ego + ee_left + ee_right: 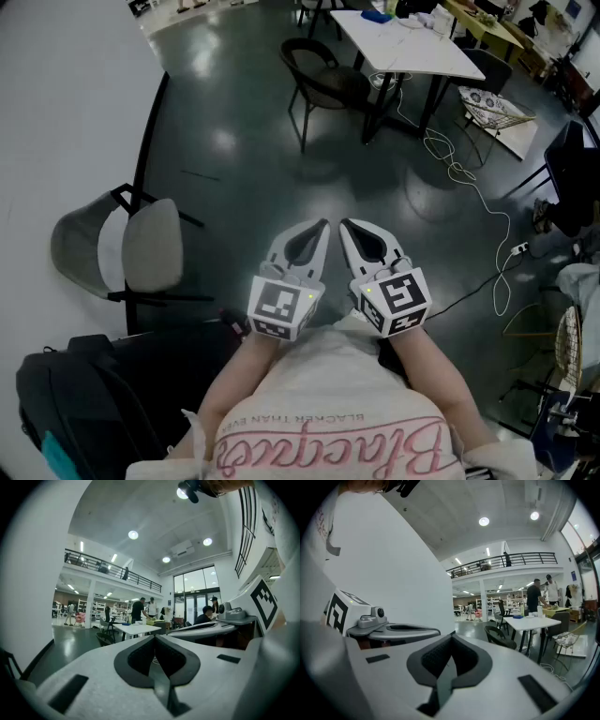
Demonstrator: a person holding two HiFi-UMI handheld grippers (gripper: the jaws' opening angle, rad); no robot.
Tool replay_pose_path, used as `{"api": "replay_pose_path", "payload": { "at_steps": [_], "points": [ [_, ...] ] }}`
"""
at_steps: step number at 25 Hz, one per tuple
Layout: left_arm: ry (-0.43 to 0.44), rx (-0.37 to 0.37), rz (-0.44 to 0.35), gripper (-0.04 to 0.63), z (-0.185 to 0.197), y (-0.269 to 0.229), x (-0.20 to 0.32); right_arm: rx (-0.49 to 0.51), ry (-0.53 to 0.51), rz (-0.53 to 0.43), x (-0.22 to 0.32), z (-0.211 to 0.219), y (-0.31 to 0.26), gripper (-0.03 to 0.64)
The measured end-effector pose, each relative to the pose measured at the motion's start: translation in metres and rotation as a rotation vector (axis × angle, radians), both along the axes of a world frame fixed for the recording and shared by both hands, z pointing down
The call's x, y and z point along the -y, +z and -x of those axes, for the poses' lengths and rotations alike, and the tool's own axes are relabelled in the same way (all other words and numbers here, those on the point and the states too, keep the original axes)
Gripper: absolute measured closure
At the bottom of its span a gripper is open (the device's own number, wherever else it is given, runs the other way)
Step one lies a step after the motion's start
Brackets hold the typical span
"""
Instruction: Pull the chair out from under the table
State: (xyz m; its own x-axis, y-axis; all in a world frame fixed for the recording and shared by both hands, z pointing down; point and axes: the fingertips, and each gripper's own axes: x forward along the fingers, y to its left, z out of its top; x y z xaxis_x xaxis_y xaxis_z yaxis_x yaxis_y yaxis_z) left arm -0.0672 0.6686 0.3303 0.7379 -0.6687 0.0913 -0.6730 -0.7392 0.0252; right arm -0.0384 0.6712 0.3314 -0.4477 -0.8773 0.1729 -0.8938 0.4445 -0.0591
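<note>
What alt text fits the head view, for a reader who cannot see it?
The left gripper and the right gripper, both shut and empty, point side by side across a dark floor toward a dark chair at a white table. A grey chair stands at the left, and a white cable lies at the right.

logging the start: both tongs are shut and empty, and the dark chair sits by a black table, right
No: the head view shows the table is white. Left tongs and right tongs are shut and empty, and the dark chair sits by it.
</note>
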Motion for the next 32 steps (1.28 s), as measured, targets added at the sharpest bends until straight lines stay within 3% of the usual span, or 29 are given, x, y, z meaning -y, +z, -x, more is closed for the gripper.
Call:
{"api": "replay_pose_path", "payload": {
  "at_steps": [11,22,32],
  "points": [
    [-0.061,-0.036,0.004,0.591,-0.041,-0.005,0.018,-0.034,-0.071,-0.021,0.01,-0.035,-0.003,0.614],
    [-0.152,-0.061,0.022,0.591,-0.105,0.004,0.024,-0.016,-0.149,-0.002,0.003,-0.105,0.003,0.614],
    [-0.186,-0.052,0.009,0.591,-0.121,-0.003,0.062,-0.007,-0.174,-0.004,0.035,-0.119,0.0,0.614]
  ]
}}
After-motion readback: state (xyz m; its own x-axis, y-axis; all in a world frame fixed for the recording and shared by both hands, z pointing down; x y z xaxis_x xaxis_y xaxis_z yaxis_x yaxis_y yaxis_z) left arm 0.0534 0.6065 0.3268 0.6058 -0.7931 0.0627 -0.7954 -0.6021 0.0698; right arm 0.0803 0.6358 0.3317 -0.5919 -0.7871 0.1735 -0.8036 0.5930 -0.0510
